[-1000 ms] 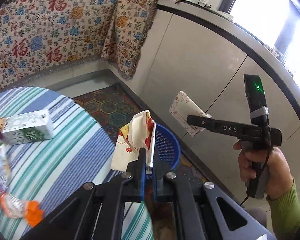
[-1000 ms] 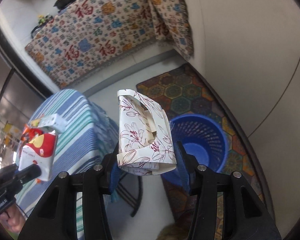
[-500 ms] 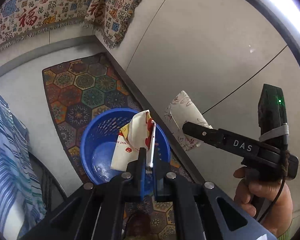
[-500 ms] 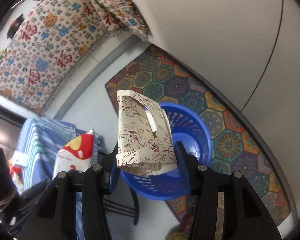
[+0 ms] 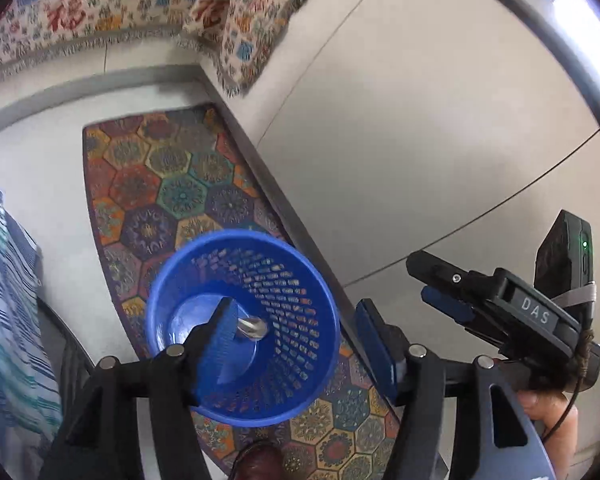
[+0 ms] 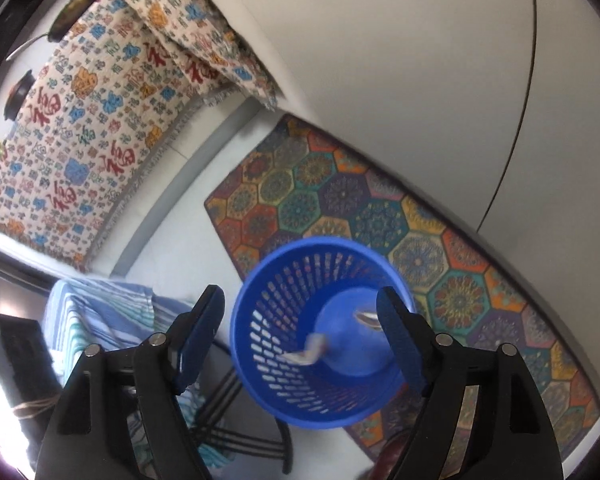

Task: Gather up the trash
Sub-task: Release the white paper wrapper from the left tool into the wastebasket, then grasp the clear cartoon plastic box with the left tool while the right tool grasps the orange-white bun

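Observation:
A blue plastic basket (image 5: 300, 300) stands on the floor, partly on a rug, right below both grippers. My left gripper (image 5: 296, 340) hangs over it with its jaws opening and nothing between them. My right gripper (image 6: 300, 336) is also above the basket (image 6: 268, 320), jaws opening and empty. Blurred pieces of trash lie inside: a white and red scrap (image 6: 312, 350) and a pale piece (image 6: 366, 316). In the left wrist view one grey-white piece (image 5: 252, 326) shows at the basket's bottom. The right gripper (image 5: 448, 292) appears there at the right, held by a hand.
A colourful hexagon-patterned rug (image 5: 160, 188) runs along pale cabinet fronts (image 5: 400, 140). A table with a blue striped cloth (image 6: 100, 308) and black metal legs stands just left of the basket. A patterned cloth (image 6: 80, 140) hangs behind. A dark shoe tip (image 5: 260, 460) is below.
Both grippers came down over the blue basket and opened. The red and white wrapper left the left jaws and the floral paper box left the right jaws; both dropped into the basket.

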{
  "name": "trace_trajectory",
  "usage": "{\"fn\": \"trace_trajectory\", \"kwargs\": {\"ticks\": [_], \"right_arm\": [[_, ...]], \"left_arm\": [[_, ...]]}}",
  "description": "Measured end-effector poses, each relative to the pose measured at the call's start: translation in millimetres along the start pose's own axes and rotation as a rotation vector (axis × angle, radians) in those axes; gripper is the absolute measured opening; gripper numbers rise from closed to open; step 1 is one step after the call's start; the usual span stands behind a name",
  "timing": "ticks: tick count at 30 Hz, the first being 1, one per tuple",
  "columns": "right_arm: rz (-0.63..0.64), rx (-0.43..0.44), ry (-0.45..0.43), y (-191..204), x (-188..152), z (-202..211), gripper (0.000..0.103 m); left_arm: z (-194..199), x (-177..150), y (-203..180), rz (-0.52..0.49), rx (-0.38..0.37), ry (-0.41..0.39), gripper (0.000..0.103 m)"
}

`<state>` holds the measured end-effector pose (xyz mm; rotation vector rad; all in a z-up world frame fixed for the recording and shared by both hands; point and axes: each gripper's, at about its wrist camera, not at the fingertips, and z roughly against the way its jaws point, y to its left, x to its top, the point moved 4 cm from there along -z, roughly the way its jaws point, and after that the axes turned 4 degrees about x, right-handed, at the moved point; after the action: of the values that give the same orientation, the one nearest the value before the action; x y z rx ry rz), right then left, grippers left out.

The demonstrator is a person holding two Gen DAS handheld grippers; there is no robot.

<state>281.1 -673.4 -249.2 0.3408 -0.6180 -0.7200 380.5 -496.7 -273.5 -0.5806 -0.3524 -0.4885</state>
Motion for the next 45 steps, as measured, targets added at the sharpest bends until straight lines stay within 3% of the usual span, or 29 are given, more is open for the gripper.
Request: {"fn": "trace_trajectory", "kwargs": {"ticks": [3, 9, 13, 16, 20, 24, 28, 32, 36, 42, 45], "right_arm": [[0.068, -0.014, -0.111, 22, 5, 31, 0.082], [0.250, -0.055, -0.382, 80, -4, 115, 0.098], [0.357, -0.070, -0.494, 124, -23, 151, 0.100], [0.440, -0.051, -0.524, 161, -47, 162, 0.101], [0.535, 0.038, -0.452, 209, -97, 153, 0.101], [0.660, 0.136, -0.280, 257, -170, 120, 0.101], [0.787, 0.204, -0.091, 292, -251, 87, 0.101], [0.885, 0.195, 0.041, 318, -312, 54, 0.101], [0.974, 0.157, 0.096, 331, -345, 37, 0.101], [0.975, 0.148, 0.172, 343, -351, 8, 0.103], [0.974, 0.154, 0.165, 348, -350, 3, 0.103]], "left_arm": [[43, 3, -8, -0.034, 0.023, -0.088, 0.062], [152, -8, -20, -0.087, 0.059, -0.247, 0.064], [219, -42, -8, -0.113, 0.122, -0.287, 0.071], [258, -86, 17, -0.094, 0.187, -0.274, 0.071], [291, -156, 76, -0.027, 0.303, -0.224, 0.071], [314, -210, 146, 0.017, 0.461, -0.178, 0.071], [335, -235, 212, 0.078, 0.583, -0.160, 0.071], [351, -244, 254, 0.098, 0.668, -0.186, 0.071], [357, -240, 270, 0.109, 0.670, -0.196, 0.073], [353, -231, 283, 0.112, 0.676, -0.196, 0.091], [353, -229, 291, 0.124, 0.679, -0.184, 0.103]]}}
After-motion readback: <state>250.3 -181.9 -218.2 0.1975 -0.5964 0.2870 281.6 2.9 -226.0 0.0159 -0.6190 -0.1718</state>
